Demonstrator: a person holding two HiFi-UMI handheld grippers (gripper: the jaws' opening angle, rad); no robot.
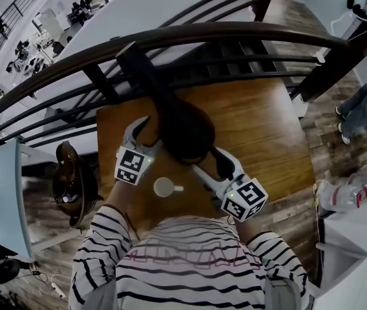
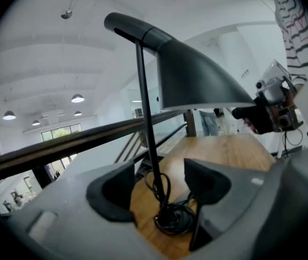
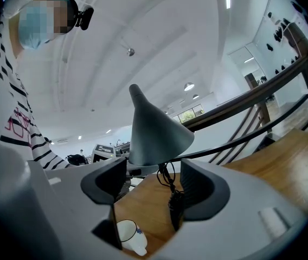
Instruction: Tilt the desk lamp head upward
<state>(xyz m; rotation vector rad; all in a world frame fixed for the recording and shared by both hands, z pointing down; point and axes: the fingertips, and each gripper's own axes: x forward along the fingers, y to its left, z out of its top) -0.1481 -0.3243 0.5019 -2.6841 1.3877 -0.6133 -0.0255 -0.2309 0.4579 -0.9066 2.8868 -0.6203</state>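
The striped sleeve (image 1: 99,237) sits nearest; the left tool (image 2: 159,186) stands wide and empty, the lamp stem (image 2: 146,107) beyond its jaws. Mid-worktop (image 1: 267,128) the lamp head (image 1: 183,131) is ungripped. The right tool (image 3: 153,188) gapes empty too: likely the approach; next, pinch the head's rim and raise it

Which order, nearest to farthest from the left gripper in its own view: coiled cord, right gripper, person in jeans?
1. coiled cord, low on the table, straight ahead of the left gripper.
2. right gripper, to the right, past the lamp head.
3. person in jeans, background centre-right, beyond the table.
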